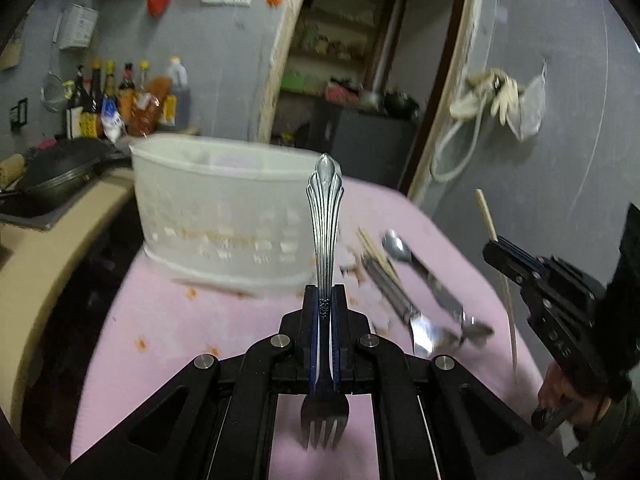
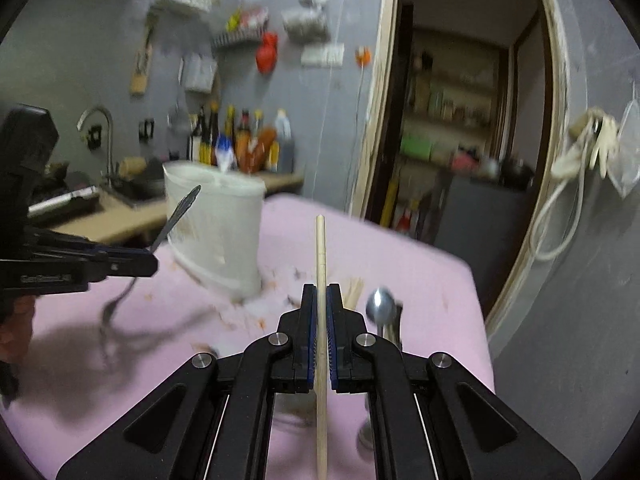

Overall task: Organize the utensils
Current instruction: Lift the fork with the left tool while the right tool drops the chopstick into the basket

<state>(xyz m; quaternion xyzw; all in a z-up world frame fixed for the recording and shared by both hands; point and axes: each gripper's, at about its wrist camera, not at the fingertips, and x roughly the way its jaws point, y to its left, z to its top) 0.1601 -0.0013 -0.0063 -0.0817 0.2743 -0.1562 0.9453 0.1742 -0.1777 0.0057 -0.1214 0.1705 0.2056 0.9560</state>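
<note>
My left gripper [image 1: 324, 294] clamped on fork [image 1: 325, 240], handle pointing up, tines down toward me, held above pink cloth [image 1: 200, 320]. My right gripper [image 2: 320, 292] clamped on wooden chopstick [image 2: 320, 248], upright. White holder [image 1: 216, 208] stands on cloth ahead. Spoon [image 1: 396, 245] and other cutlery lie right of holder.

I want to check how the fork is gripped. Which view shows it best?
The left wrist view: the fork runs straight up the frame, its neck clamped in the left hand-held gripper, tines toward the camera. The right wrist view shows it only sideways, blurred and small.
</note>
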